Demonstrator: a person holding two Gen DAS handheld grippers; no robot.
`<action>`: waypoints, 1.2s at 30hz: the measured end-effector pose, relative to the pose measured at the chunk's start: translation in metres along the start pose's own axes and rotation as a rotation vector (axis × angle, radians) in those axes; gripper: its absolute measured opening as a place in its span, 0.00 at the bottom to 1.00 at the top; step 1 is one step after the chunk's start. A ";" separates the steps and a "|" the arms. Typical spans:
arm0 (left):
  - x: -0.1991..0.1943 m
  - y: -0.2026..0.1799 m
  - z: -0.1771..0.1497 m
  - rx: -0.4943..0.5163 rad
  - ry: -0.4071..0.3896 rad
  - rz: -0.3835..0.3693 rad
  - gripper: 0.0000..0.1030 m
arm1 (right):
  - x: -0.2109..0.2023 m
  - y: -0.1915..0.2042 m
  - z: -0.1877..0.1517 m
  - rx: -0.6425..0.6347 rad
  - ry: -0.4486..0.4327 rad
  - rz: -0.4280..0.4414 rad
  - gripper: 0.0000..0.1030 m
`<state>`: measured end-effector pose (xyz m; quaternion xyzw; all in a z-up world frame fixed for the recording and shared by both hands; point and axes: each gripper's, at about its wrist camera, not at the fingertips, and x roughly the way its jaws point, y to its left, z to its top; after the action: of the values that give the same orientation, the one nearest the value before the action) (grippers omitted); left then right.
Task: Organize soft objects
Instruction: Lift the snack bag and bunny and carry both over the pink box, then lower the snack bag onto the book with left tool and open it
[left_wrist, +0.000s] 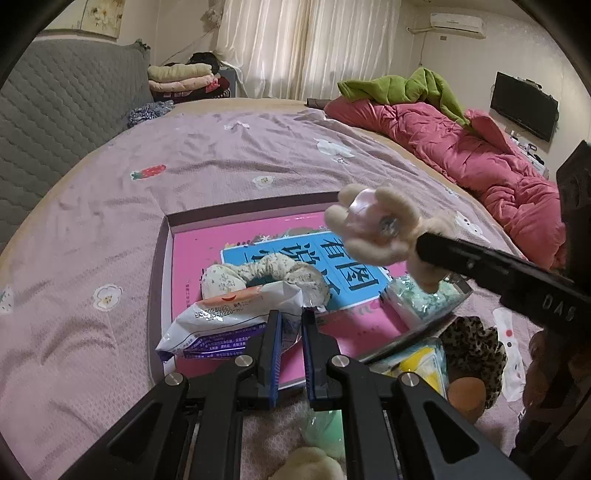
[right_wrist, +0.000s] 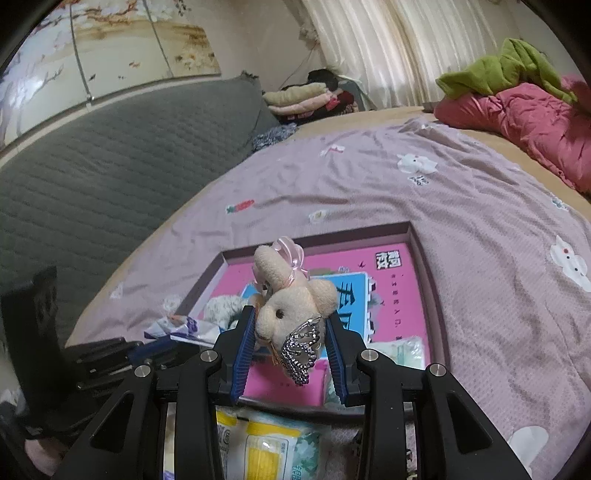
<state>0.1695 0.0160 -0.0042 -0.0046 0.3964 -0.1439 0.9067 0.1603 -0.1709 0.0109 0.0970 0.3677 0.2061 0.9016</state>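
A shallow box (left_wrist: 236, 212) with a purple rim and a pink printed bottom lies on the lilac bedspread. In it are a floral scrunchie (left_wrist: 266, 273) and a white wipes packet (left_wrist: 229, 321). My left gripper (left_wrist: 291, 325) is shut on the packet's crimped end at the box's near edge. My right gripper (right_wrist: 291, 332) is shut on a cream plush rabbit (right_wrist: 291, 299) with a pink bow and a silver tiara, held above the box (right_wrist: 317, 240). In the left wrist view the rabbit (left_wrist: 369, 229) hangs over the box's right side.
A green-patterned packet (left_wrist: 421, 299) leans at the box's right corner. A leopard scrunchie (left_wrist: 472, 350) and a yellow tissue pack (left_wrist: 421, 362) lie just outside it. A pink quilt (left_wrist: 480, 158) and a green blanket (left_wrist: 406, 88) are heaped far right; a grey headboard (left_wrist: 66, 96) stands left.
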 end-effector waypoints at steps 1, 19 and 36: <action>0.000 0.001 -0.001 -0.005 0.008 -0.006 0.10 | 0.002 0.001 -0.002 -0.007 0.006 -0.004 0.36; 0.013 0.000 -0.015 -0.030 0.097 -0.059 0.11 | 0.025 -0.002 -0.015 -0.014 0.105 -0.036 0.36; 0.019 0.002 -0.013 -0.068 0.119 -0.098 0.11 | 0.041 0.007 -0.026 -0.124 0.153 -0.131 0.37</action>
<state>0.1728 0.0140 -0.0265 -0.0463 0.4535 -0.1743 0.8728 0.1662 -0.1463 -0.0307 0.0007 0.4274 0.1762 0.8867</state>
